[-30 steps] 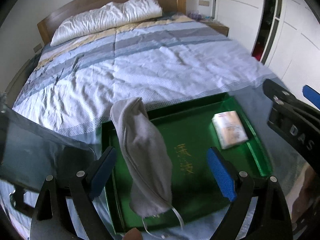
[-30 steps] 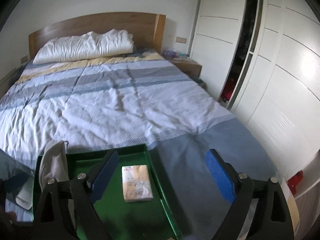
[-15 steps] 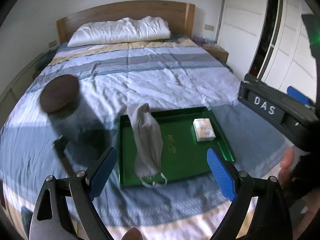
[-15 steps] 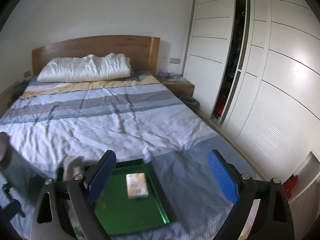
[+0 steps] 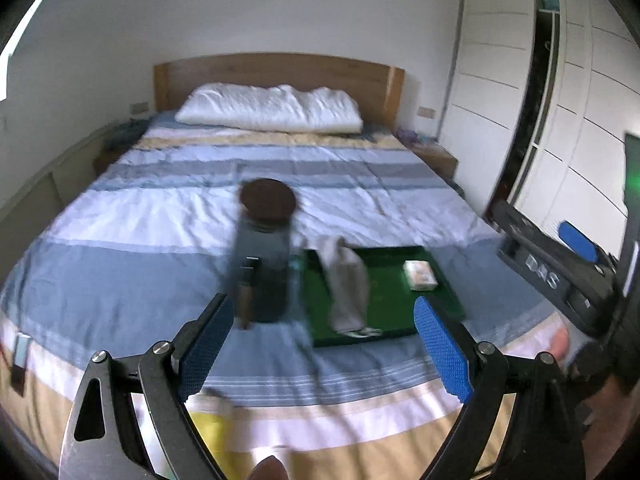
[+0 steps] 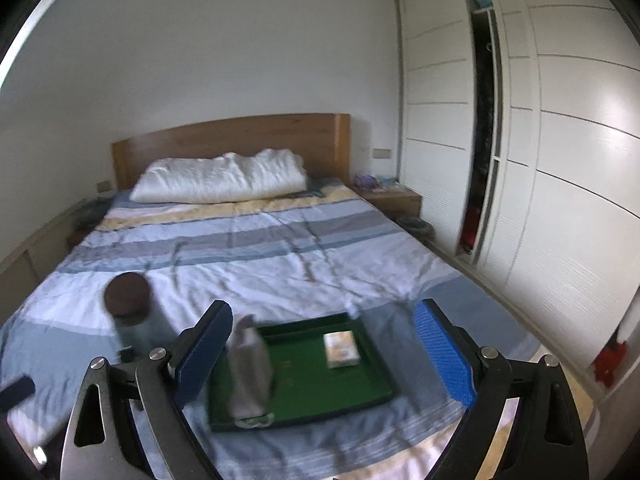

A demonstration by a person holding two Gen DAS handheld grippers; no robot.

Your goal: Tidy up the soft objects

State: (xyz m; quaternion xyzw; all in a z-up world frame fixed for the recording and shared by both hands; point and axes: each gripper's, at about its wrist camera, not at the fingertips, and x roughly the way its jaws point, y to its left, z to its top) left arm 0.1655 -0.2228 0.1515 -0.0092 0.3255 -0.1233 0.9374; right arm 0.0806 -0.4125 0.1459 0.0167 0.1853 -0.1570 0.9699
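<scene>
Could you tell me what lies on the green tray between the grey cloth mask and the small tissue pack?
Only bare green tray separates grey cloth mask from tissue pack; both views.

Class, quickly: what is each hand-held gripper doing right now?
Left hand-held gripper: open, holding nothing.
Right hand-held gripper: open, holding nothing.

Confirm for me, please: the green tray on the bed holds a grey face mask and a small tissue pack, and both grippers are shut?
Not quite. The green tray on the bed does hold the grey face mask and the small tissue pack, but the left gripper and right gripper are open and empty, as each wrist view shows.
</scene>
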